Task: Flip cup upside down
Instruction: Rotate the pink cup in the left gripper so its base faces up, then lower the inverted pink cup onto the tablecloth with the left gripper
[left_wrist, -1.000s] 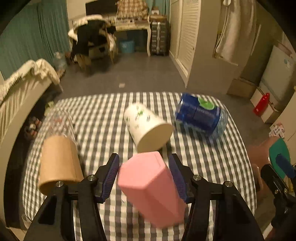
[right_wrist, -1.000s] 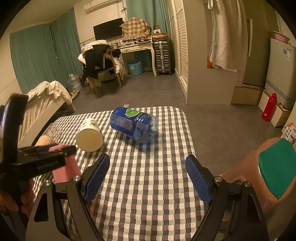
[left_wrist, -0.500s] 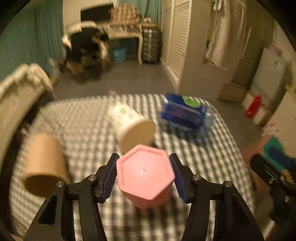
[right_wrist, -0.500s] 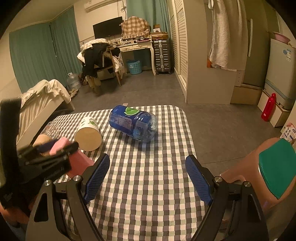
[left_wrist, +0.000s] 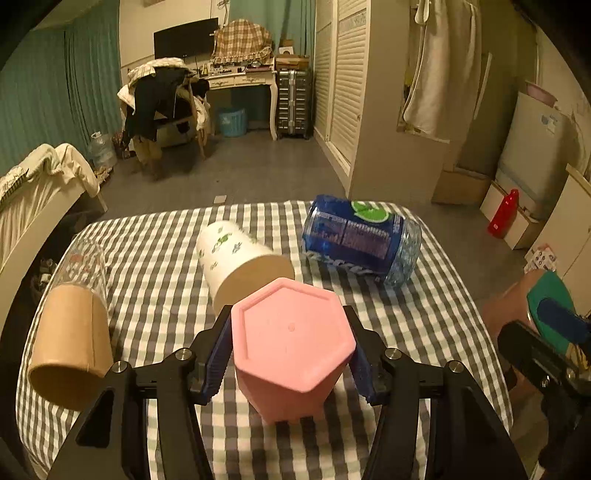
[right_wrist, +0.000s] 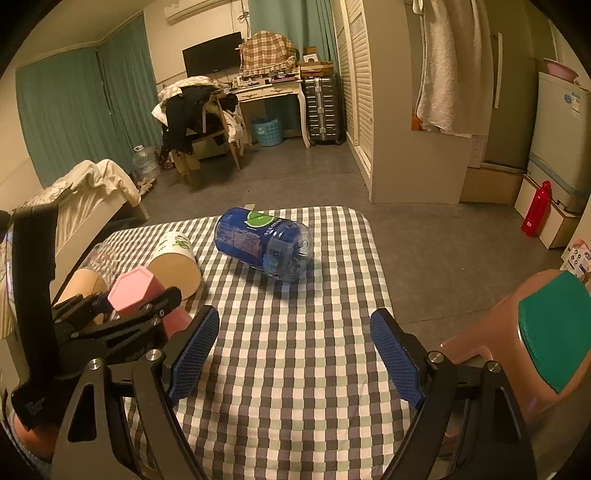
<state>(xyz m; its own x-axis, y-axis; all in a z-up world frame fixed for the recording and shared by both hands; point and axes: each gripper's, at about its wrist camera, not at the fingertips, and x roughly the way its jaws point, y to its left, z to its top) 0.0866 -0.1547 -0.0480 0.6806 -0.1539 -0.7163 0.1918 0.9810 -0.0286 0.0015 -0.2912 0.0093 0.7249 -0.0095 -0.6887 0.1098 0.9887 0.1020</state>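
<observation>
A pink hexagonal cup (left_wrist: 291, 347) stands upside down, its flat base up, on or just above the checked tablecloth (left_wrist: 406, 325). My left gripper (left_wrist: 290, 354) is shut on the pink cup, one blue pad on each side. The cup (right_wrist: 135, 291) and the left gripper (right_wrist: 110, 325) also show at the left of the right wrist view. My right gripper (right_wrist: 293, 354) is open and empty, above the near part of the table.
A white leaf-print paper cup (left_wrist: 240, 258) lies on its side behind the pink cup. A brown paper cup (left_wrist: 70, 343) and a clear glass (left_wrist: 83, 264) lie at the left. A blue water bottle (left_wrist: 362, 240) lies at the right. A pink stool (right_wrist: 524, 339) stands beside the table.
The left gripper has turned the pink cup from tilted on its side to base-up, and lowered it toward the tablecloth. The right gripper has barely moved.
</observation>
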